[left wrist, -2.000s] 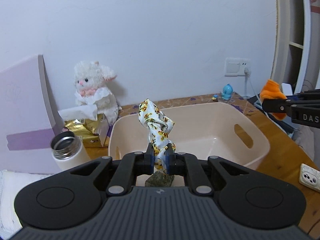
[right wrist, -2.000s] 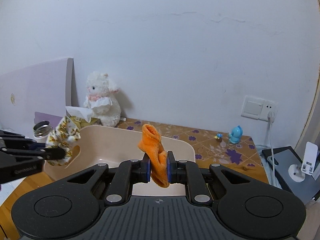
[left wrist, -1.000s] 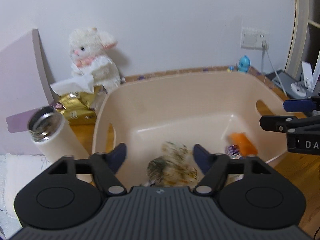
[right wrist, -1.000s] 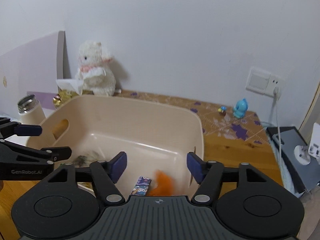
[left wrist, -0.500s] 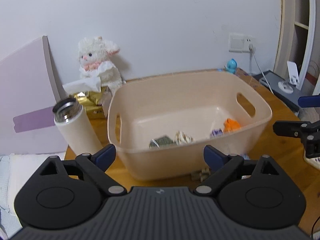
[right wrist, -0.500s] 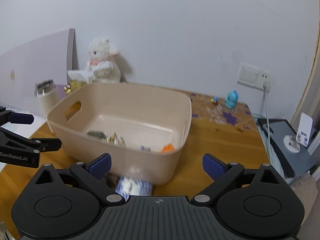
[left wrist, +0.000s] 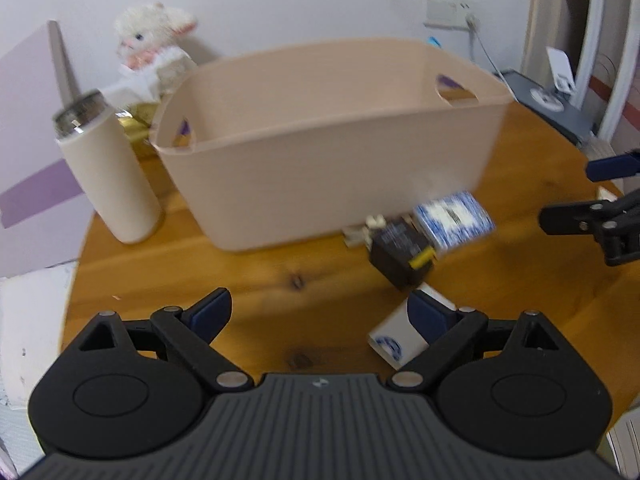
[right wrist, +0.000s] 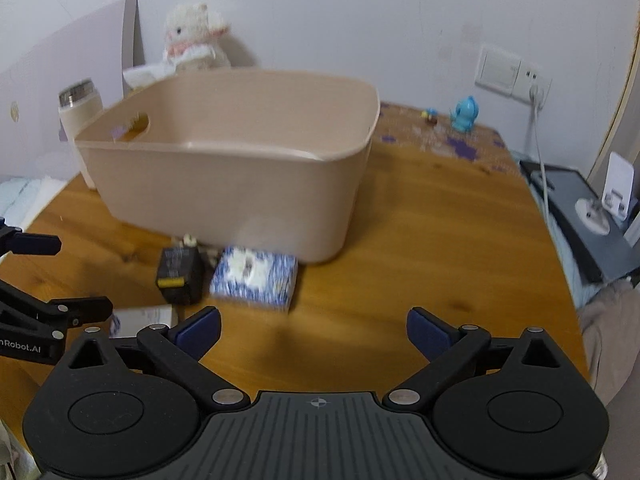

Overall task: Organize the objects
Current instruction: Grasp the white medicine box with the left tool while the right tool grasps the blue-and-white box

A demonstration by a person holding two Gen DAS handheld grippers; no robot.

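A beige plastic bin (left wrist: 328,128) (right wrist: 224,168) stands on the wooden table; its contents are hidden from this low angle. In front of it lie a blue-and-white tissue pack (left wrist: 454,218) (right wrist: 256,276), a black power adapter (left wrist: 400,248) (right wrist: 178,270) and a white box with a blue logo (left wrist: 396,342) (right wrist: 140,318). My left gripper (left wrist: 320,314) is open and empty, low over the table, with the white box by its right finger. My right gripper (right wrist: 314,330) is open and empty, near the tissue pack. Each gripper shows in the other's view (left wrist: 592,208) (right wrist: 36,276).
A white thermos (left wrist: 104,168) (right wrist: 78,120) stands left of the bin. A white plush lamb (left wrist: 154,44) (right wrist: 194,38) and a tissue box sit behind it. A blue figurine (right wrist: 464,114), wall socket (right wrist: 512,72) and dark device (right wrist: 588,216) are at the right.
Both grippers opened and dropped the patterned cloth and the orange cloth into the bin, then pulled back and came down low in front of it, toward the items on the table.
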